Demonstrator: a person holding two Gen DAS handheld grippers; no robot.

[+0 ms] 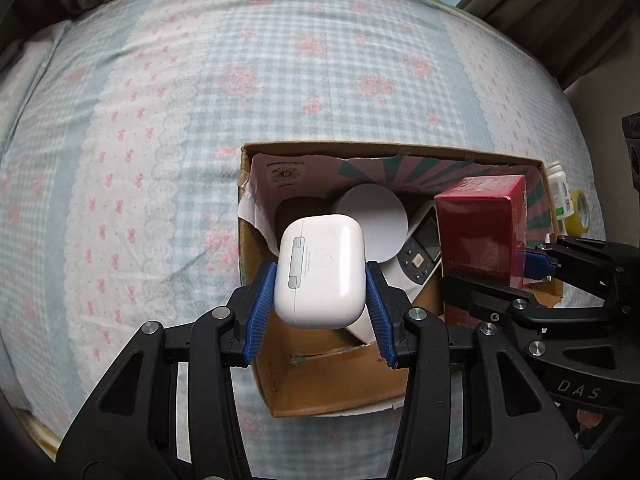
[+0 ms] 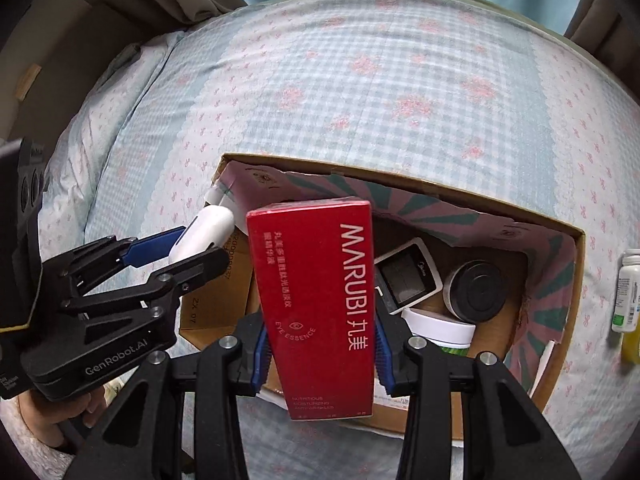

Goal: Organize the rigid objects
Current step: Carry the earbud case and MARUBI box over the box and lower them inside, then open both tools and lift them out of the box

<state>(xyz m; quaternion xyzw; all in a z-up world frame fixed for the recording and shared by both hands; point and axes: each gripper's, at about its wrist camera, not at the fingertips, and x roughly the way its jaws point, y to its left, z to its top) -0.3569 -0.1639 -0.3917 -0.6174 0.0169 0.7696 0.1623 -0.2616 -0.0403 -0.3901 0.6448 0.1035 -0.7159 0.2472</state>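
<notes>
My left gripper (image 1: 321, 304) is shut on a white earbud case (image 1: 320, 270) and holds it over the near left part of an open cardboard box (image 1: 320, 392) on the bed. My right gripper (image 2: 320, 354) is shut on a red MARUBI carton (image 2: 316, 304) and holds it upright over the same box (image 2: 560, 336). In the box lie a white remote with a screen (image 2: 406, 276), a round black-lidded jar (image 2: 474, 290) and a white-lidded jar (image 2: 438, 328). The red carton (image 1: 480, 232) and the right gripper (image 1: 532, 276) also show in the left wrist view.
The box rests on a blue checked bedspread (image 1: 200, 120) with pink flowers. A white pill bottle (image 2: 628, 292) and a yellow item (image 2: 632, 344) lie on the bed right of the box. Curtains (image 1: 560, 8) hang behind the bed.
</notes>
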